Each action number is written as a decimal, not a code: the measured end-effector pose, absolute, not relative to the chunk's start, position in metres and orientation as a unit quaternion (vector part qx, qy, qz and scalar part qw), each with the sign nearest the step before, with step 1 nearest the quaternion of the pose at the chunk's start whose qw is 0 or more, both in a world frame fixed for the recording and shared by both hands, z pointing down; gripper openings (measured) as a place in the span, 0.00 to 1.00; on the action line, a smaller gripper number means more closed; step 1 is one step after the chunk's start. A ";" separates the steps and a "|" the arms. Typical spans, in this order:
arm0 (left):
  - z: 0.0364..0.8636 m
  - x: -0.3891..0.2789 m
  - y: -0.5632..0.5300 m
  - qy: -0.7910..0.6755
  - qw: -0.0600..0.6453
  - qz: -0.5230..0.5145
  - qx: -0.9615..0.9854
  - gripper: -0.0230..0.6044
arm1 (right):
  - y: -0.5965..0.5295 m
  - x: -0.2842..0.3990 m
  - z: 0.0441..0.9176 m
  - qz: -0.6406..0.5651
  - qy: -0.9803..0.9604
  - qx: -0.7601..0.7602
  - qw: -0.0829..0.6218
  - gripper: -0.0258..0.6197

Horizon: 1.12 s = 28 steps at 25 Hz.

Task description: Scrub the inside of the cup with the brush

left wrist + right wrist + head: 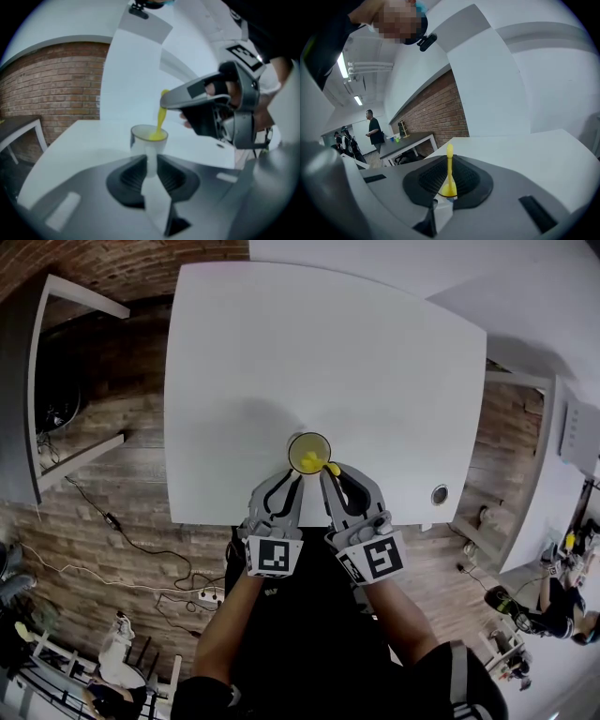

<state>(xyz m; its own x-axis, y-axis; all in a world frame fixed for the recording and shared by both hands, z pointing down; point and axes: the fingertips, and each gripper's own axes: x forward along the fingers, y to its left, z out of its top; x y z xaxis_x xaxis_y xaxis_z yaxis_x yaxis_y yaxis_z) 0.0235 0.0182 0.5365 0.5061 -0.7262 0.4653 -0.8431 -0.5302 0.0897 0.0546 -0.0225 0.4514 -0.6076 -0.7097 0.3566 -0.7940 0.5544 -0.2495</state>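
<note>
A pale cup (302,448) stands near the front edge of the white table (328,343). My left gripper (292,478) is shut on the cup's handle (151,161), which runs between its jaws in the left gripper view, just behind the cup (146,139). A yellow brush (329,468) reaches down into the cup. My right gripper (331,474) is shut on the brush. In the left gripper view the brush (161,117) slants from the right gripper (165,101) down to the yellow head inside the cup. In the right gripper view the brush (449,168) stands between the jaws of the right gripper (449,185).
A round grommet (439,494) sits in the table's front right corner. A dark desk (28,390) stands to the left, and cables (131,545) lie on the wooden floor. White furniture (562,465) is at the right. People (372,129) stand far off.
</note>
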 end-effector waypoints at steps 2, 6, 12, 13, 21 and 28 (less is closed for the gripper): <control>0.537 0.023 0.019 -0.459 0.158 0.189 0.854 0.14 | -0.022 0.054 0.457 0.196 -0.874 0.429 0.116 0.09; 0.538 0.023 0.023 -0.463 0.167 0.186 0.851 0.14 | -0.016 0.053 0.470 0.200 -0.871 0.428 0.133 0.09; 0.537 0.022 0.021 -0.463 0.161 0.186 0.851 0.14 | -0.012 0.053 0.486 0.204 -0.867 0.427 0.154 0.09; 0.538 0.022 0.022 -0.465 0.163 0.187 0.850 0.14 | -0.012 0.053 0.487 0.203 -0.868 0.426 0.154 0.09; 0.546 0.022 0.027 -0.464 0.167 0.193 0.849 0.14 | -0.014 0.049 0.483 0.196 -0.871 0.424 0.156 0.09; 0.541 0.022 0.024 -0.466 0.161 0.190 0.849 0.14 | -0.009 0.060 0.457 0.187 -0.870 0.431 0.149 0.09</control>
